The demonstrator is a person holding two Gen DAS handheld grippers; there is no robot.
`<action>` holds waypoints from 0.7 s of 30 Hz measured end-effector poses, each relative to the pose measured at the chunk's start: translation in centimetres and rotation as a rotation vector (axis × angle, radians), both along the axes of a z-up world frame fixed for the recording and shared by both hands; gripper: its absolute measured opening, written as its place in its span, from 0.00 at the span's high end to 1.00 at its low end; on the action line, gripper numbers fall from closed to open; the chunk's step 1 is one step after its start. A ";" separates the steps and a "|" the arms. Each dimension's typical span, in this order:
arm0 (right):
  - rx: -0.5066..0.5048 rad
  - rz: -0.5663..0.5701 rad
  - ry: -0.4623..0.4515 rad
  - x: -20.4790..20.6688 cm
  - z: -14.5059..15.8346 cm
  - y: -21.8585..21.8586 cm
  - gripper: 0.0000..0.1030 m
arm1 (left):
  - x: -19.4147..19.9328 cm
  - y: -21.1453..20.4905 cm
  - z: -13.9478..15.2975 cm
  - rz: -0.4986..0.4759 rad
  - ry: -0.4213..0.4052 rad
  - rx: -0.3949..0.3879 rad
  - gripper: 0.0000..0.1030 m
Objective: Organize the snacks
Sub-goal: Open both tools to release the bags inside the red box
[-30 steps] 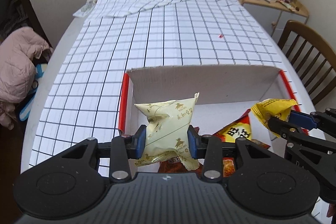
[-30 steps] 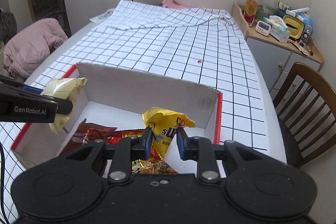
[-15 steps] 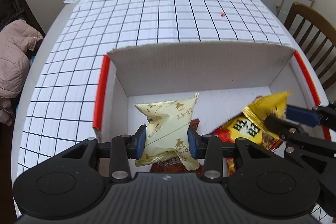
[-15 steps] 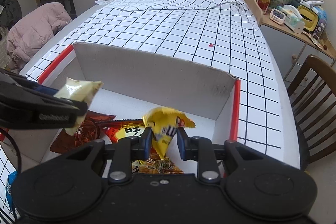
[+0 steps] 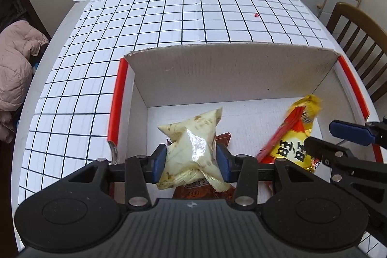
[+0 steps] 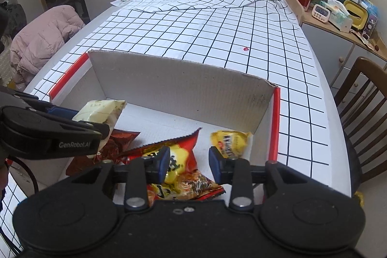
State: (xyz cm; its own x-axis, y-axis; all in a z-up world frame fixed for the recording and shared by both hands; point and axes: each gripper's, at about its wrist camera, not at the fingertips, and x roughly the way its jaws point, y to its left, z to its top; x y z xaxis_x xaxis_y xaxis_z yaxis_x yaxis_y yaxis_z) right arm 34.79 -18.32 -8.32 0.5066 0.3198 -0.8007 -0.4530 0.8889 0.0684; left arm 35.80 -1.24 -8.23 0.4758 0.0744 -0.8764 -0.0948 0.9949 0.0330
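A white cardboard box (image 5: pixel 229 69) with red side edges stands on the checked tablecloth. My left gripper (image 5: pixel 191 161) hangs low inside it. Its blue pads still touch both sides of a pale yellow snack packet (image 5: pixel 191 144) while the jaws are opening. A brown packet (image 5: pixel 200 192) lies beneath. My right gripper (image 6: pixel 188 161) is over the box's right half, jaws opening with nothing gripped. A small yellow packet (image 6: pixel 229 142) lies loose on the box floor just beyond its right pad. A red-and-yellow bag (image 6: pixel 174 161) lies under the gap.
A wooden chair (image 6: pixel 362 93) stands close to the table's right edge. A side shelf (image 6: pixel 338 13) with a bottle, a timer and tissues is behind it. A pink jacket (image 5: pixel 14 69) sits at the left. The cloth lies folded at the table's far end.
The right gripper's jaws have parted and the small yellow packet has dropped from them onto the box floor. The left gripper has sunk into the box with the pale packet.
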 end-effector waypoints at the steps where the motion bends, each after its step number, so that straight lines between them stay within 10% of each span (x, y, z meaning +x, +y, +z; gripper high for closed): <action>1: 0.004 -0.005 -0.001 -0.2 0.1 -0.1 0.62 | -0.2 0.1 0.2 0.003 -0.006 -0.004 0.52; 21: 0.080 -0.052 -0.114 -6.1 4.8 -0.8 0.27 | -6.8 0.3 5.4 -0.050 -0.141 -0.046 0.43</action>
